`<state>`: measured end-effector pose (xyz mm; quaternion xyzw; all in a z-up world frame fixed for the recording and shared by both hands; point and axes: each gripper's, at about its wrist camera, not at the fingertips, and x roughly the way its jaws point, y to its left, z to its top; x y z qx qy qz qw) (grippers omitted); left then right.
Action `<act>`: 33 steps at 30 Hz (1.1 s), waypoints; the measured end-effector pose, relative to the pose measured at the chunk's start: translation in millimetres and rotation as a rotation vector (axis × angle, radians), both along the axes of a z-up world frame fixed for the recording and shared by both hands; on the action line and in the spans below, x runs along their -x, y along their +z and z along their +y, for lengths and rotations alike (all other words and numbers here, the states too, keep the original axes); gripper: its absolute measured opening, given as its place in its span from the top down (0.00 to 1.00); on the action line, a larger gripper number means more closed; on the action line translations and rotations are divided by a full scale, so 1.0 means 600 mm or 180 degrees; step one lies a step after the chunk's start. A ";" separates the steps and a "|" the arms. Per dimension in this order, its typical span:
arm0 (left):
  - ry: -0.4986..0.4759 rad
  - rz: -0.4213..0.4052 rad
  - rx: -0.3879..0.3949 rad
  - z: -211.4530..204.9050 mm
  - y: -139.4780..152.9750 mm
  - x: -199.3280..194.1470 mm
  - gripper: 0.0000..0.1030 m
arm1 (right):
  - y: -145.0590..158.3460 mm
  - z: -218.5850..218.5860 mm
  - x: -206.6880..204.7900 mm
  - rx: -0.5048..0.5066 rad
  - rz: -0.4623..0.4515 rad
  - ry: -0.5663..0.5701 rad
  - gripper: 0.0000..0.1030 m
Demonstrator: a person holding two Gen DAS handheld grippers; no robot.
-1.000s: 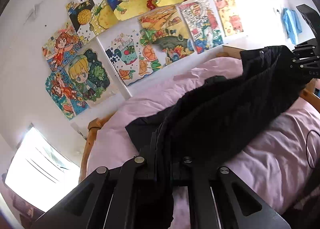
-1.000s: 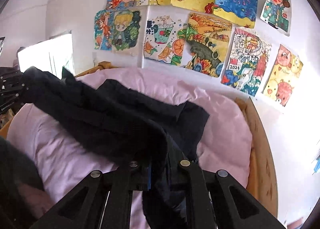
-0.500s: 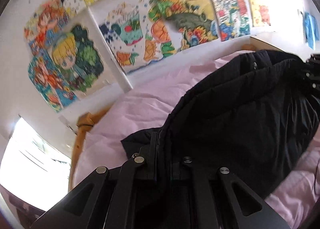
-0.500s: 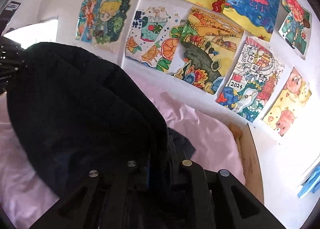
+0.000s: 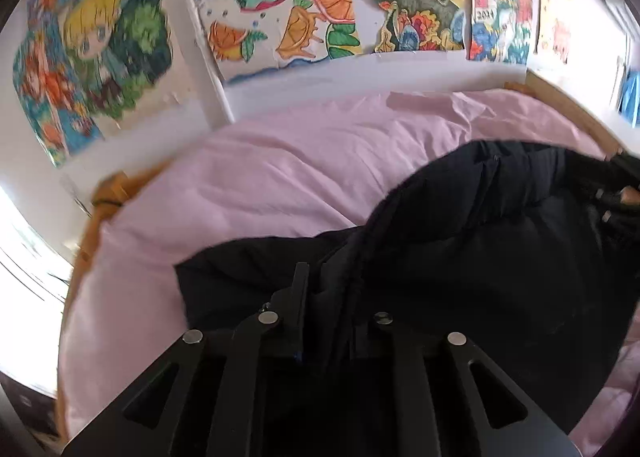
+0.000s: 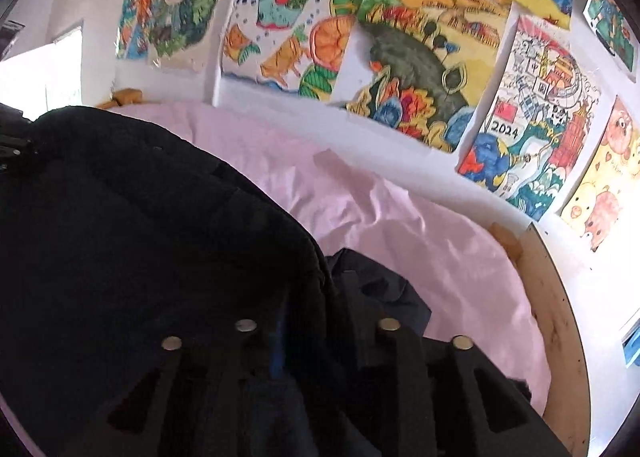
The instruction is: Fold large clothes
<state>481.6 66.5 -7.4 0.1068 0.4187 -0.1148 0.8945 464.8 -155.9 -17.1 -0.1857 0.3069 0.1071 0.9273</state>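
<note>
A large black garment (image 5: 480, 257) lies bunched on a pink bed sheet (image 5: 280, 177). My left gripper (image 5: 328, 297) is shut on an edge of the garment, cloth pinched between its jaws. My right gripper (image 6: 316, 297) is shut on another edge of the same garment (image 6: 140, 237), which drapes over its left finger. The garment spans between the two grippers, and the right gripper shows at the right edge of the left wrist view (image 5: 616, 197). The fingertips are mostly hidden by cloth.
The pink sheet (image 6: 400, 217) covers a bed with a wooden frame (image 6: 556, 317) set against a white wall with several colourful drawings (image 6: 420, 57). A bright window (image 5: 16, 237) is at the left.
Both grippers have carried the garment forward toward the wall and lower over the bed. The cloth, earlier stretched and lifted between them, now folds over onto the sheet.
</note>
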 end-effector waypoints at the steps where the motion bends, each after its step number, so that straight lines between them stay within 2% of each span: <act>1: 0.0009 0.0025 0.0091 0.009 0.001 -0.002 0.75 | -0.005 -0.001 -0.003 0.0013 0.0000 -0.0014 0.58; 2: 0.0046 0.0033 0.0171 0.021 0.005 -0.002 0.69 | -0.009 -0.001 -0.003 0.0012 -0.0014 -0.0023 0.50; 3: 0.0064 0.0004 0.0247 0.029 0.011 0.000 0.52 | -0.011 -0.003 -0.004 0.0009 -0.0037 -0.0039 0.30; 4: 0.0144 -0.0080 0.0353 0.046 0.020 0.007 0.22 | -0.012 -0.006 -0.003 -0.0012 -0.0068 -0.0057 0.19; 6: 0.0334 -0.0290 0.0444 0.071 0.040 0.023 0.09 | -0.008 -0.014 0.001 -0.0137 -0.0134 -0.0059 0.17; 8: 0.0400 -0.0385 0.0549 0.092 0.060 0.037 0.09 | -0.004 -0.018 0.002 -0.0173 -0.0131 -0.0078 0.15; 11: 0.0515 -0.0550 0.0557 0.103 0.078 0.062 0.09 | 0.004 -0.030 0.008 -0.0223 -0.0197 -0.0139 0.15; 15: 0.0201 -0.0601 0.0456 0.057 0.066 0.085 0.09 | 0.023 -0.049 0.046 -0.0385 -0.0366 -0.0229 0.05; 19: -0.0113 -0.0514 -0.0012 -0.024 0.010 0.076 0.09 | 0.013 -0.055 0.082 -0.0611 -0.0224 -0.0110 0.00; 20: -0.0109 -0.0543 -0.0179 -0.040 -0.007 0.070 0.09 | -0.001 -0.048 0.083 -0.0561 -0.0151 -0.0061 0.00; 22: -0.0070 -0.0583 -0.0239 -0.045 -0.024 0.060 0.08 | -0.024 -0.035 0.074 -0.0431 -0.0074 -0.0023 0.00; 24: 0.0060 -0.0462 -0.0100 -0.032 -0.037 0.037 0.07 | -0.043 -0.034 0.060 -0.0422 -0.0081 -0.0034 0.00; 28: 0.0291 -0.0242 0.0328 0.016 -0.066 0.000 0.02 | -0.073 -0.049 0.016 -0.0541 0.0026 -0.0169 0.00; 33: 0.0340 -0.0103 0.0445 0.029 -0.078 -0.009 0.01 | -0.111 -0.069 -0.021 -0.0827 0.0329 -0.0179 0.00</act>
